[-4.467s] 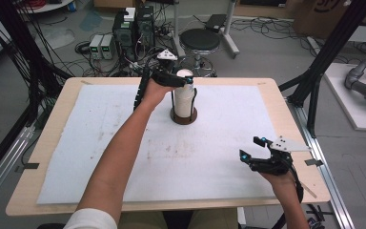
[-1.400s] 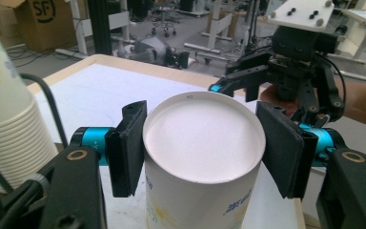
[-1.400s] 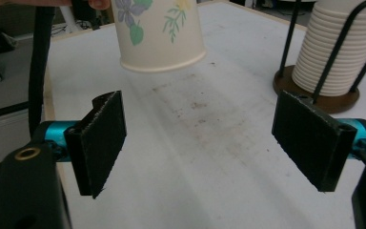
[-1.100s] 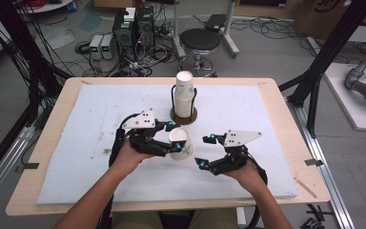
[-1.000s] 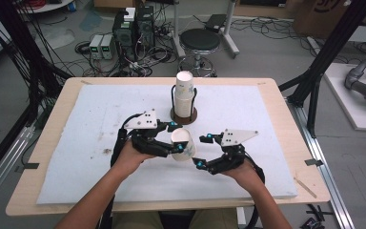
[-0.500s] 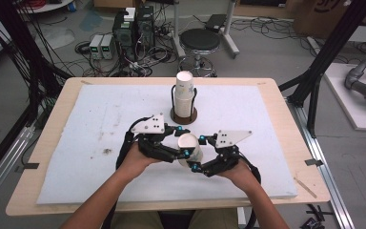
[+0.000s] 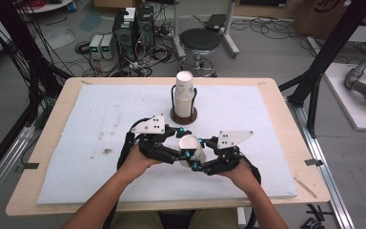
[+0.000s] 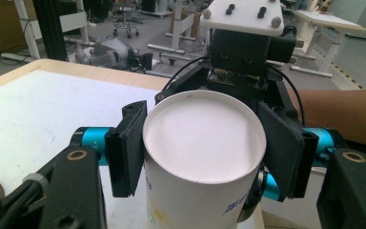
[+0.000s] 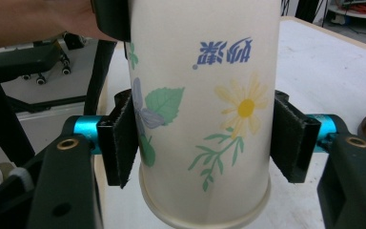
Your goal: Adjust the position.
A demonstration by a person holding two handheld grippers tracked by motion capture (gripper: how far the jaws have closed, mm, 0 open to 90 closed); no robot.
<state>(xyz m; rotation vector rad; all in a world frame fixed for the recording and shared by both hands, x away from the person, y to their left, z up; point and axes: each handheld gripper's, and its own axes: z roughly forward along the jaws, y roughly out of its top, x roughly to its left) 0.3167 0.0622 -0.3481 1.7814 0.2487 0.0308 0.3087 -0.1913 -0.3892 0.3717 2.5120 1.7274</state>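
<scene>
A flower-printed white paper cup (image 7: 189,143) hangs bottom-up just above the mat, between my two hands. My left gripper (image 7: 184,142) is shut on it near the closed end; in the left gripper view its pads (image 8: 128,148) press both sides of the cup (image 8: 205,138). From the opposite side my right gripper (image 7: 198,153) holds the same cup. In the right gripper view the pads (image 9: 119,143) touch both sides of the cup (image 9: 200,95) a little above its rim. A stack of cups (image 7: 184,90) stands in a dark round holder (image 7: 183,116) behind.
A white mat (image 7: 100,124) covers the wooden table (image 7: 43,143). The cup stack stands a short way behind the grippers. On the floor beyond the table are a stool (image 7: 200,40) and computer boxes (image 7: 133,28). Black frame posts (image 7: 314,81) rise at the right.
The left gripper came from the stack to the table's middle with a cup. In the last second the right gripper slid left and its jaws closed around that cup.
</scene>
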